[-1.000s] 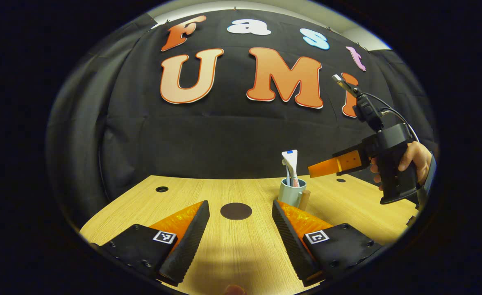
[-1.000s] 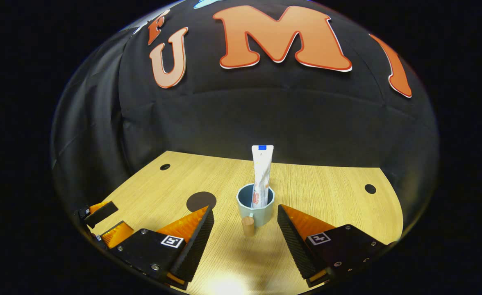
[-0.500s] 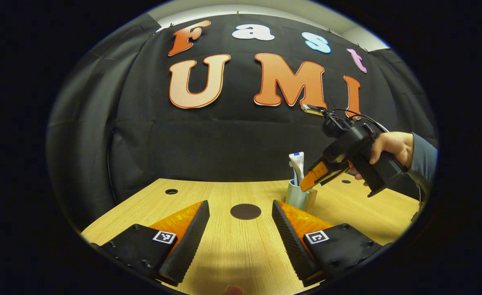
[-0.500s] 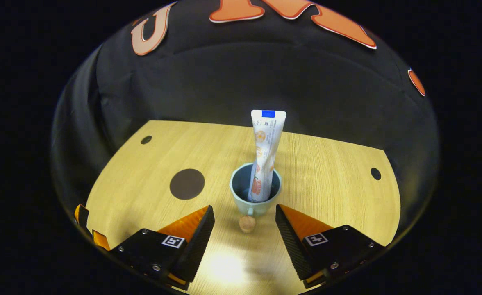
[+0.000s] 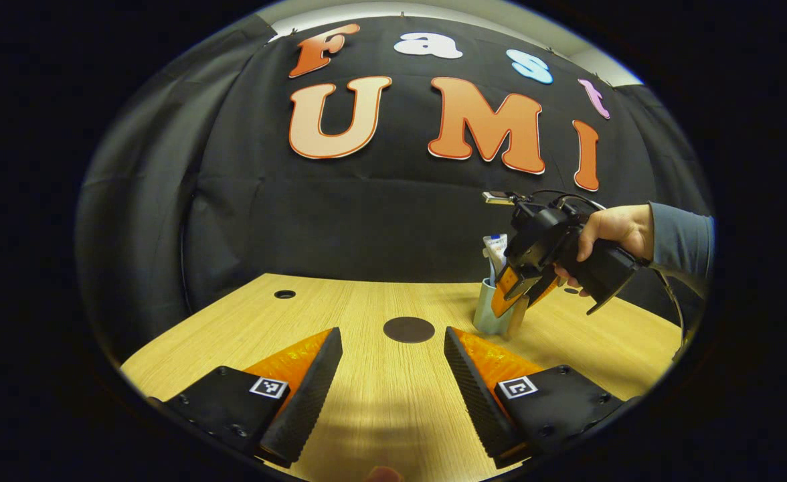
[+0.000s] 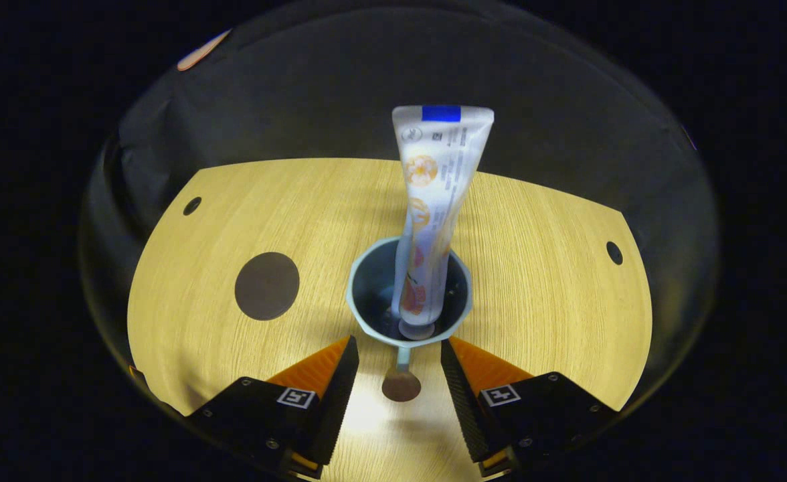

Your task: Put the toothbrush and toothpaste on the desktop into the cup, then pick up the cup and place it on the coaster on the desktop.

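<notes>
On the wooden counter [image 6: 186, 321], the dark round coaster [image 6: 267, 286] lies left of the cup [image 6: 367, 294], well apart. The toothpaste [image 6: 433, 201] stands upright in the cup. The cup's handle [image 6: 401, 381] sits between the spread, empty right tool [image 6: 399, 375]. A hand [image 5: 611, 231] tilts that tool downward. The left tool [image 5: 393, 375] hovers spread, empty.

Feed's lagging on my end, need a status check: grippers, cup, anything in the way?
Right gripper open, straddling the handle. Left gripper open, idle above desk. Toothpaste upright in cup. Coaster bare, path unobstructed.
</notes>
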`<state>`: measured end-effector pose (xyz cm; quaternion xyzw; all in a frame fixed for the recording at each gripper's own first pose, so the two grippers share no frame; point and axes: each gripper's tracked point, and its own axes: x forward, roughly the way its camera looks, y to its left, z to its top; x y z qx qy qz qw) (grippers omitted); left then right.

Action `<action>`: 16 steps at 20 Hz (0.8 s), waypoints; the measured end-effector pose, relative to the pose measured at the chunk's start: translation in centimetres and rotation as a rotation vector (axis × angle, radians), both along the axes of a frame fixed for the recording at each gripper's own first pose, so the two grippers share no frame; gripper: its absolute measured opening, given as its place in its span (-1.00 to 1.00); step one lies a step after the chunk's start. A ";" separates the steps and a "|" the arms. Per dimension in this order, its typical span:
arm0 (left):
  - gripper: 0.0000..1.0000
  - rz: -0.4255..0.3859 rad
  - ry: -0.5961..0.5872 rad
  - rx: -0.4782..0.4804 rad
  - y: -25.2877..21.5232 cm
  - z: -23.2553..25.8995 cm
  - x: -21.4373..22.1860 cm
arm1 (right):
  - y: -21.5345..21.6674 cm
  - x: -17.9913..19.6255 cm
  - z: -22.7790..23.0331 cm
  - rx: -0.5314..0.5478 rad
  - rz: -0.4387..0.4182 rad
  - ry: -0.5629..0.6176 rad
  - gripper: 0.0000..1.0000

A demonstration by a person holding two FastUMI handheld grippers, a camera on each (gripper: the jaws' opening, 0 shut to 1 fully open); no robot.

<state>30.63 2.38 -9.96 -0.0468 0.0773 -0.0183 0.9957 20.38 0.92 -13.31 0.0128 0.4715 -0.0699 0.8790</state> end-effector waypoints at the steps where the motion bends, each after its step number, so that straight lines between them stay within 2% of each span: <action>1: 0.96 -0.001 0.009 -0.005 0.0 -0.3 0.0 | -0.2 0.0 -0.6 -0.002 -0.017 0.018 0.43; 3: 0.96 0.002 0.025 -0.013 0.0 -1.0 -0.1 | -0.2 -0.1 -1.7 0.008 -0.050 0.056 0.30; 5: 0.96 0.008 0.028 -0.019 0.2 -1.2 -0.1 | -0.2 -0.1 -2.1 0.004 -0.060 0.067 0.05; 6: 0.96 0.012 0.031 -0.022 0.3 -1.3 -0.1 | -0.2 -0.1 -2.3 0.001 -0.062 0.069 0.11; 8: 0.96 0.015 0.041 -0.030 0.4 -1.7 -0.2 | 0.0 -0.5 -2.4 0.032 -0.087 0.088 -0.09; 9: 0.96 0.015 0.044 -0.036 0.4 -1.8 -0.2 | 0.0 -0.2 -2.4 0.031 -0.085 0.089 -0.41; 12: 0.96 0.021 0.046 -0.045 0.6 -2.0 -0.3 | -0.2 -0.2 -2.1 0.018 -0.060 0.075 -0.46; 16: 0.96 0.036 0.051 -0.059 0.5 -2.2 -0.6 | 1.6 0.5 -2.2 0.017 0.007 0.044 -0.50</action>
